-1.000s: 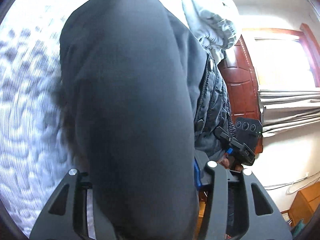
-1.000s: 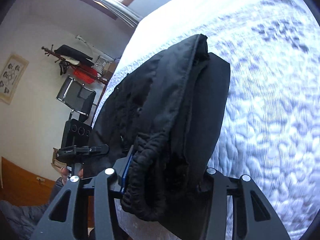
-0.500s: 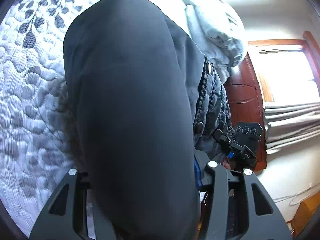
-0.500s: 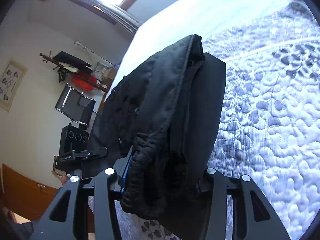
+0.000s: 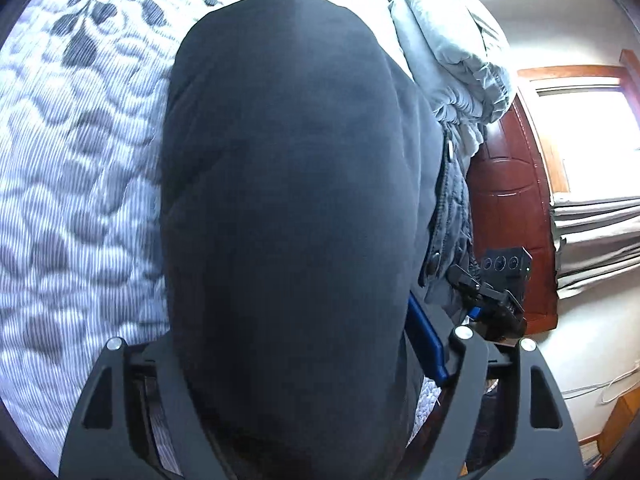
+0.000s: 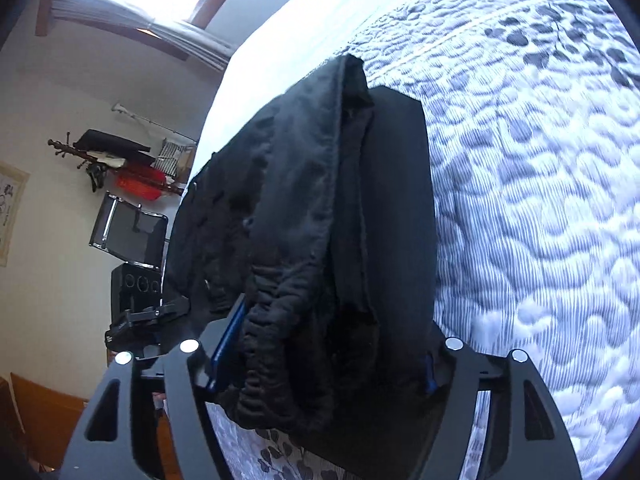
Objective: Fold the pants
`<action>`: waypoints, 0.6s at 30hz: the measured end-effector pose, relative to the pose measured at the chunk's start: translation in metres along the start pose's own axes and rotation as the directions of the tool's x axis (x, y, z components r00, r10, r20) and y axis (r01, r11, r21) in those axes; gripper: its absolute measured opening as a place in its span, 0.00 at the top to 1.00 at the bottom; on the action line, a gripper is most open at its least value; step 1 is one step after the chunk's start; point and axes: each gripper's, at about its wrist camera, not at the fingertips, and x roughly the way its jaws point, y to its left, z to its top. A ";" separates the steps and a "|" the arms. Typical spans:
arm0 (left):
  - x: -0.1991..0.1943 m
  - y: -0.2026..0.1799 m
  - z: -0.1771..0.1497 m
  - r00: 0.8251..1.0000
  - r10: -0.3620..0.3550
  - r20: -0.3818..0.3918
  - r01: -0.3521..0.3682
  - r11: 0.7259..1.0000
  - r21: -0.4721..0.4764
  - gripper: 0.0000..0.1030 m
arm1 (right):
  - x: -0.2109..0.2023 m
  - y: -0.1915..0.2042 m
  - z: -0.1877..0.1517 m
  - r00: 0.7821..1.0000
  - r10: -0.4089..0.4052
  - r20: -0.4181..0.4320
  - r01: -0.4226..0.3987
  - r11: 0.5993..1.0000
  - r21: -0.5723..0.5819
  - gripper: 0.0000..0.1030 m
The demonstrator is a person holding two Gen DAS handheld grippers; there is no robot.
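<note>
Left claw (image 5: 304,360) and right claw (image 6: 320,360) have just been spreading apart, the folded black pants (image 6: 320,208) between their pads but no longer pinched, draped above the quilted bed (image 6: 540,200). Risk: released while tilted and bunched at the waistband (image 6: 272,340), the layers may slide and unfold.

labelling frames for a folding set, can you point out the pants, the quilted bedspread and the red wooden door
pants (image 6: 320,220), right wrist view, on the folded black cloth between the fingers
quilted bedspread (image 6: 540,200), right wrist view, on bare quilting right of the pants
red wooden door (image 5: 508,208), left wrist view, on a panel
</note>
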 end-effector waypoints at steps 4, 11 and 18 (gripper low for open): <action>0.002 -0.007 -0.012 1.000 -0.006 -0.019 0.006 1.000 0.003 0.25 | -0.001 0.003 -0.010 1.000 0.003 -0.024 -0.004 1.000 -0.024 0.30; 0.001 0.000 -0.008 1.000 -0.010 -0.012 0.010 0.999 -0.036 0.22 | -0.004 -0.003 -0.012 1.000 -0.021 -0.009 0.021 0.999 -0.027 0.21; -0.041 0.004 -0.019 0.993 0.104 0.051 -0.102 0.994 -0.028 0.11 | -0.048 -0.016 -0.023 0.996 -0.066 0.054 0.066 0.998 0.000 0.15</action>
